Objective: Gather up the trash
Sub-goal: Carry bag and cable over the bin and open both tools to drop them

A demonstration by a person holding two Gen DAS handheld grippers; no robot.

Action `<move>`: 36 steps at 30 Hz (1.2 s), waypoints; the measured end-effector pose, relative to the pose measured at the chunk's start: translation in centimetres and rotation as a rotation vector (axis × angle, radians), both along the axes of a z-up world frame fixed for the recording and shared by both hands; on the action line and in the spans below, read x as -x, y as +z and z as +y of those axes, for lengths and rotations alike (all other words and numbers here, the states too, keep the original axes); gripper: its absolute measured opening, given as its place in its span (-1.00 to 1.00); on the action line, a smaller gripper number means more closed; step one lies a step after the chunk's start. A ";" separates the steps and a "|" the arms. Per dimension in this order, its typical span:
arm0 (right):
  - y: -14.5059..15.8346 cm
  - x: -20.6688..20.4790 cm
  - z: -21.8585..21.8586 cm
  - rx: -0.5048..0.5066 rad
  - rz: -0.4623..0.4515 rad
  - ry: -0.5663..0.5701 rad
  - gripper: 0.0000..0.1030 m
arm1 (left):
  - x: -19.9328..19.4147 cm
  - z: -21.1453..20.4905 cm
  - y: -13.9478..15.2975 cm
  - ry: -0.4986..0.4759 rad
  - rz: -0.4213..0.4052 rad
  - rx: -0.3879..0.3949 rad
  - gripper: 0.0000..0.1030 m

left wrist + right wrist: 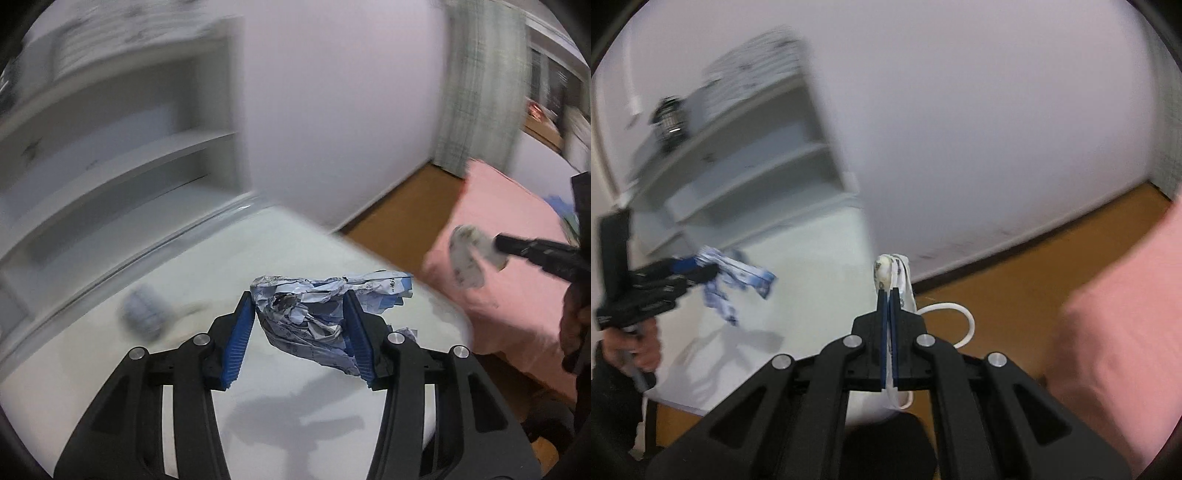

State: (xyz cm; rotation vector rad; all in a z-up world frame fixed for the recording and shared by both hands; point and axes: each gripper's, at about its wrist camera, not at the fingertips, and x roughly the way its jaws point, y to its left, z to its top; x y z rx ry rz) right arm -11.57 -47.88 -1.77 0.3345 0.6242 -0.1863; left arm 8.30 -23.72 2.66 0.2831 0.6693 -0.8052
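Pinching crumpled wrapper (310,317) between left hand-held gripper (300,334) pads

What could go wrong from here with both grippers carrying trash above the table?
The crumpled blue-and-white wrapper juts beyond the left gripper, so a loose end might snag or tear. The right gripper pinches only an edge of the white face mask, which may slip. Both views are blurred, suggesting quick motion that could shake either piece free.

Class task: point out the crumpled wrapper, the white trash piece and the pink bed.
crumpled wrapper (314,314), left wrist view, its crumpled middle between the pads.
white trash piece (886,275), right wrist view, its top above the fingertips.
pink bed (1115,332), right wrist view, its cover.
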 end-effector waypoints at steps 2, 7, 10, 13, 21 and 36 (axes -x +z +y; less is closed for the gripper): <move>-1.8 2.5 -2.4 0.002 0.036 -0.081 -0.96 | 2.1 -4.2 -0.4 -0.072 0.015 0.014 -0.06; -6.9 8.3 -7.8 -0.011 0.143 -0.249 -0.96 | 8.8 -15.2 -3.9 -0.268 0.040 -0.020 -0.06; -10.2 10.9 -10.5 -0.036 0.200 -0.314 -0.96 | 11.7 -20.1 -7.0 -0.334 0.052 -0.054 -0.06; -13.8 12.8 -12.7 -0.071 0.253 -0.353 -0.95 | 13.8 -24.0 -10.8 -0.384 0.092 -0.101 -0.06; -24.3 14.4 -16.0 -0.175 0.366 -0.372 -0.95 | 13.9 -29.8 -22.4 -0.371 0.180 -0.250 -0.06; -32.3 12.9 -16.3 -0.264 0.453 -0.343 -0.95 | 12.3 -31.3 -31.3 -0.274 0.371 -0.297 -0.06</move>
